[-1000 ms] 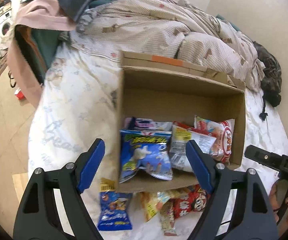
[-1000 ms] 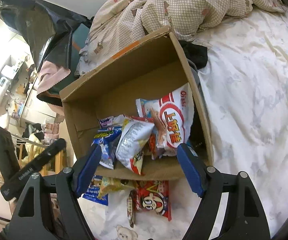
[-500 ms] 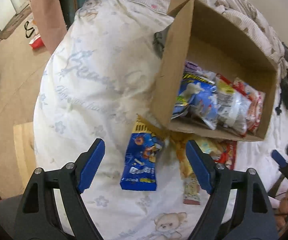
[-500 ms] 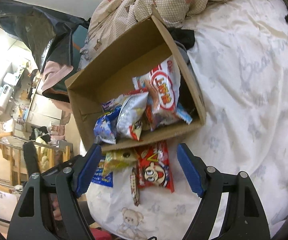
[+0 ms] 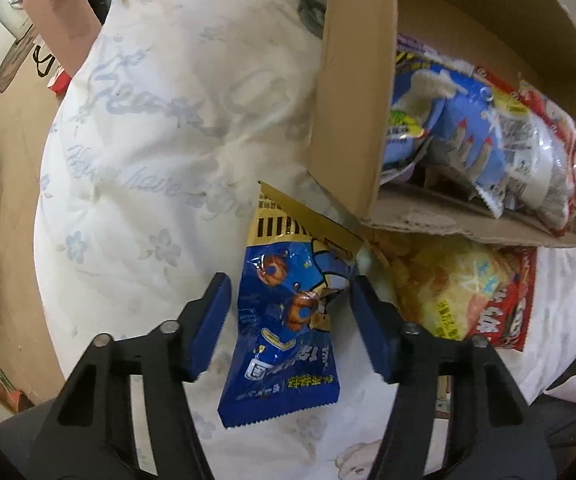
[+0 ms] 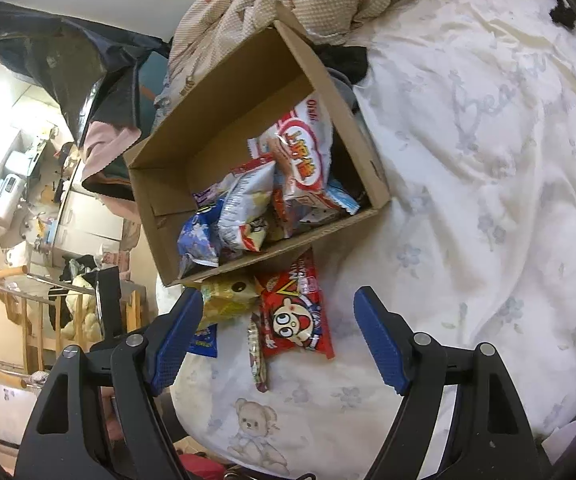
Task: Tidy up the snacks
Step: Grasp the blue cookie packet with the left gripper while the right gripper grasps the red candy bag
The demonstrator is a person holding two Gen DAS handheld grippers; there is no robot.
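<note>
Left gripper (image 5: 290, 320) closing astride blue packet (image 5: 284, 320), pads not yet touching; pinch mid-packet. Box (image 5: 352, 92) at 1 o'clock. Right gripper (image 6: 276, 336) wide, empty.

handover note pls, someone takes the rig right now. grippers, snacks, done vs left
Left gripper: straddles the blue snack bag on the bed sheet, jaws closing, pads not yet pressing it.
Right gripper: open, empty, above the red snack bag.
Cardboard box: several bags already inside.
Left on the sheet by the box's front wall: blue bag, yellow snack bag, red bag, thin stick pack.
Next, probably: finish the blue grasp, then box it.
</note>
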